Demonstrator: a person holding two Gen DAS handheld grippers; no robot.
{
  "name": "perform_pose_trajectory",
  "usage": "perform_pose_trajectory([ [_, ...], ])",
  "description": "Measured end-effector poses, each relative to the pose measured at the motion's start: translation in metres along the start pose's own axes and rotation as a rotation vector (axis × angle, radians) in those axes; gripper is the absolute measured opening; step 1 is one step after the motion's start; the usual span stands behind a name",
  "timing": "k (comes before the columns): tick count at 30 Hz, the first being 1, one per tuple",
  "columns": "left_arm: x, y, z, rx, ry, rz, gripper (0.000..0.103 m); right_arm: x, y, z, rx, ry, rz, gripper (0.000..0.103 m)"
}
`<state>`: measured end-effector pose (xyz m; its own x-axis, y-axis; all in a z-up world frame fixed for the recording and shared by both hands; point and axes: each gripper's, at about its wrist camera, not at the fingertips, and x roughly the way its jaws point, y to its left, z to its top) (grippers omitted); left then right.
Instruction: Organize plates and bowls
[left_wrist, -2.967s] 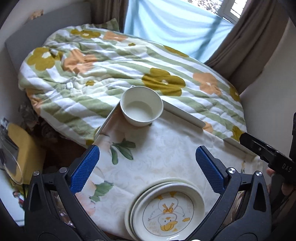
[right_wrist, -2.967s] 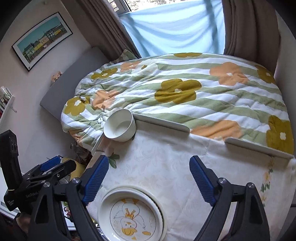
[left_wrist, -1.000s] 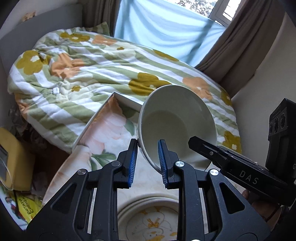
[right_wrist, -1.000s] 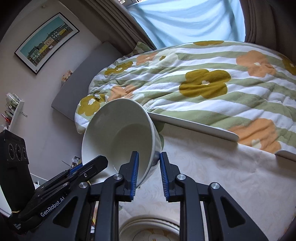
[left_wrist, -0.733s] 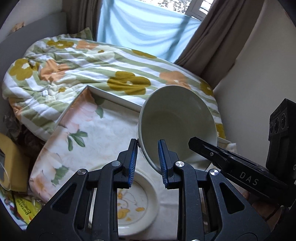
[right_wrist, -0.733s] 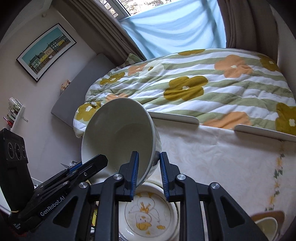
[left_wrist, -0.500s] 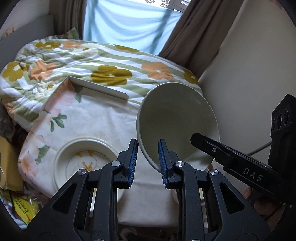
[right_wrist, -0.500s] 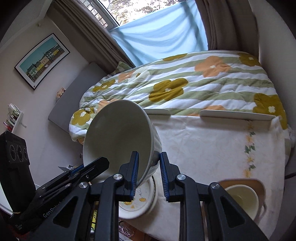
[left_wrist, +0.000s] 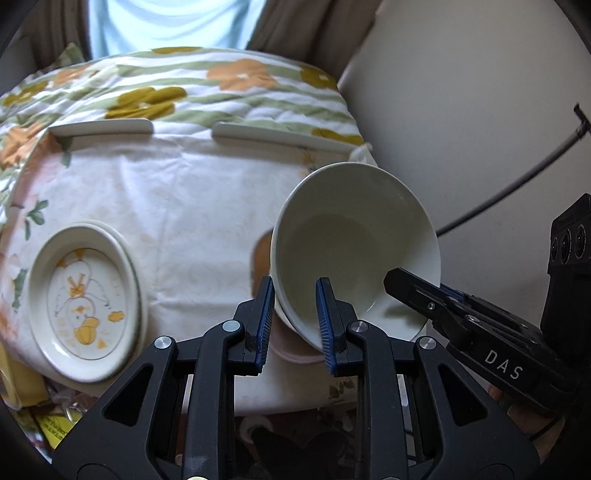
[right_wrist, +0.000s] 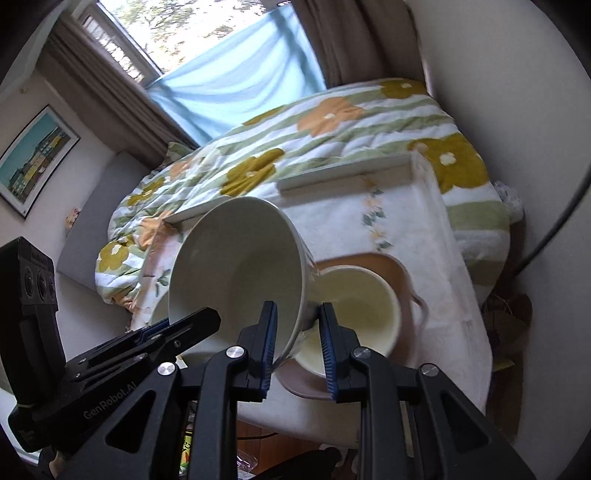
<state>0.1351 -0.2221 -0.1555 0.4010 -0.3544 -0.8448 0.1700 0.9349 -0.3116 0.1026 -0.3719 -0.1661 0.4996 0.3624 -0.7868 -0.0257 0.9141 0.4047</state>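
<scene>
Both grippers have hold of one white bowl (left_wrist: 354, 243), each clamped on its rim from opposite sides: the left gripper (left_wrist: 294, 321) pinches the near edge between its blue pads, and the right gripper (right_wrist: 298, 341) does the same on the other side, its black fingers also showing at the right of the left view. The bowl is tipped steeply, mouth toward the cameras, and there is nothing in it. It hangs in the air above the right end of the table (left_wrist: 192, 192), which is covered by a pale flowered cloth. Right under and just beyond it, in the right view, a second bowl (right_wrist: 354, 310), cream inside and likewise bare, sits upright on a brownish tray (right_wrist: 400, 273) with a small handle at its side; the held bowl's lower wall overlaps that bowl's rim from this angle, and I cannot tell whether they touch. Well apart, at the left end of the table, lies a stack of plates (left_wrist: 85, 299), the top one printed with a yellow duck and holding nothing. Behind the table spreads a striped quilt (right_wrist: 332, 122) with orange and mustard flowers, and a blue curtain (right_wrist: 236, 85) hangs at the window.
</scene>
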Motion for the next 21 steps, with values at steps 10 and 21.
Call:
perform_pose_trajectory([
  [10, 0.05, -0.013, -0.003, 0.059, 0.137, 0.028, 0.02, 0.027, -0.04, -0.01, 0.093, 0.078, -0.033, 0.021],
  [21, 0.083, -0.016, 0.002, 0.1, 0.204, 0.099, 0.02, 0.046, -0.045, -0.017, 0.074, 0.11, -0.075, 0.021],
])
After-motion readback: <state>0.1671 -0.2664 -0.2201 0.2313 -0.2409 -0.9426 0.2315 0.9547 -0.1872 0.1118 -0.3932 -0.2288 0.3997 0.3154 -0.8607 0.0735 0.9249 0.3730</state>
